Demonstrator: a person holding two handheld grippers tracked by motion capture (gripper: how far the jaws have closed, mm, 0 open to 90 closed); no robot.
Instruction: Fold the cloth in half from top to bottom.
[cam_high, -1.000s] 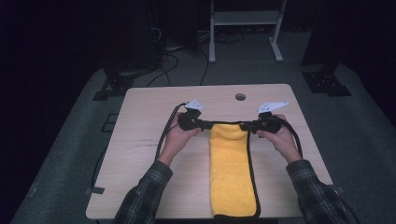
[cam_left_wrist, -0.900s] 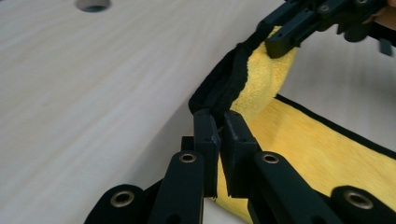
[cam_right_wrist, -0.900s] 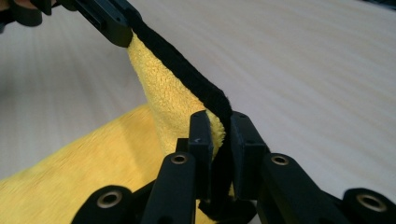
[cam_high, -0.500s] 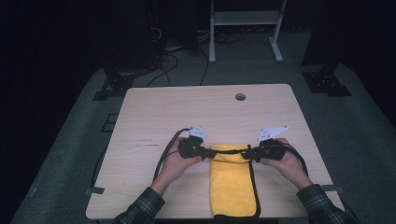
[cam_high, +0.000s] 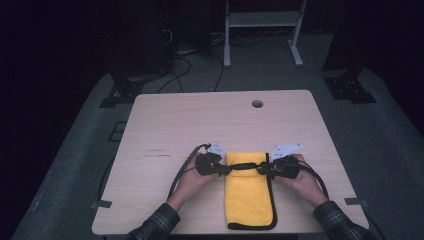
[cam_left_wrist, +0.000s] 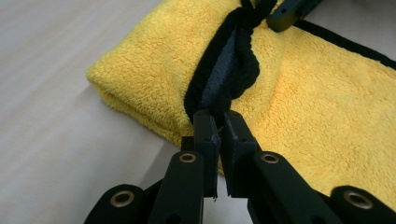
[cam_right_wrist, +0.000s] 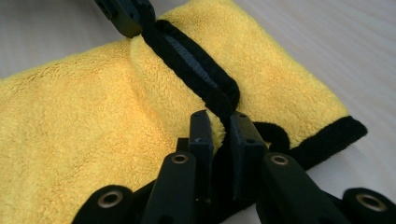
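A yellow towel (cam_high: 248, 192) with black trim lies folded on the wooden table (cam_high: 165, 125), near its front edge. Its black-edged end is doubled back over the towel, stretched between the two grippers. My left gripper (cam_high: 224, 170) is shut on the towel's left corner; in the left gripper view the black edge (cam_left_wrist: 229, 74) runs from my jaws to the other gripper (cam_left_wrist: 285, 11). My right gripper (cam_high: 264, 169) is shut on the right corner; the right gripper view shows the black edge (cam_right_wrist: 196, 63) pinched in its jaws. A yellow fold (cam_left_wrist: 135, 102) sits under the held edge.
A round cable hole (cam_high: 257, 103) is in the table's far side. Black cables (cam_high: 182, 167) trail from the grippers across the table. A white stand (cam_high: 260, 30) and dark equipment stand on the floor behind the table.
Both grippers have pulled the towel's far edge toward the person, folding it back over itself. The towel now looks shorter, with a fold at its far end.
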